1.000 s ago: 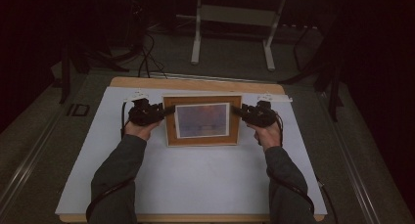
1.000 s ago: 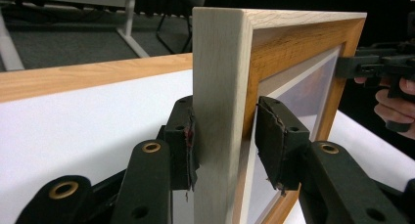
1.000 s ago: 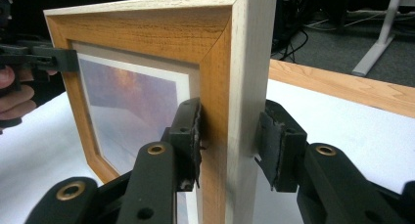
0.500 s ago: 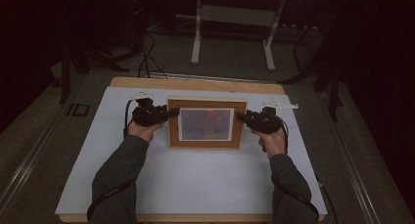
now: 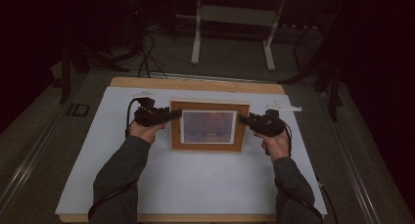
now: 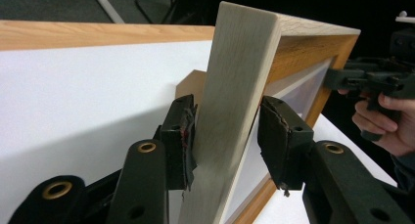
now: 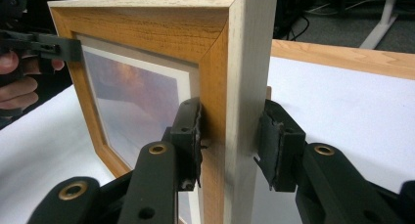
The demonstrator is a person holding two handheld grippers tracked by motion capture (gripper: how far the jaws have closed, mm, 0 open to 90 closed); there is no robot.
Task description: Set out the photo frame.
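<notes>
You are holding a wooden picture frame (image 5: 209,126) between your two grippers, over the middle of the white board (image 5: 186,185) that is covering the wooden table (image 5: 195,83). Your left gripper (image 5: 166,115) is coming in from the frame's left edge, and in the left gripper view (image 6: 225,136) its jaws are standing partly apart with the pale side edge of the frame (image 6: 235,97) running up between them: the one pad is pressing on the back of the frame, the other on its front, so the frame is being gripped. Your right gripper (image 5: 247,120) is doing the same on the opposite edge; in the right gripper view (image 7: 230,136) its jaws are about half apart and are clamping the frame's side rail (image 7: 244,77), one pad on the brown front face, the other on the back. The frame is being held upright in both gripper views, its glazed picture (image 7: 137,101) in soft purple and orange tones facing toward you. In the left gripper view a small wooden piece (image 6: 192,84) on the frame's back is showing just behind it, above the white board. Your hands (image 5: 145,131) are sitting on either side of the frame, both sleeves (image 5: 117,180) reaching in from the near edge of the table. Beyond the table a white stand (image 5: 234,28) is standing on the dark floor.
</notes>
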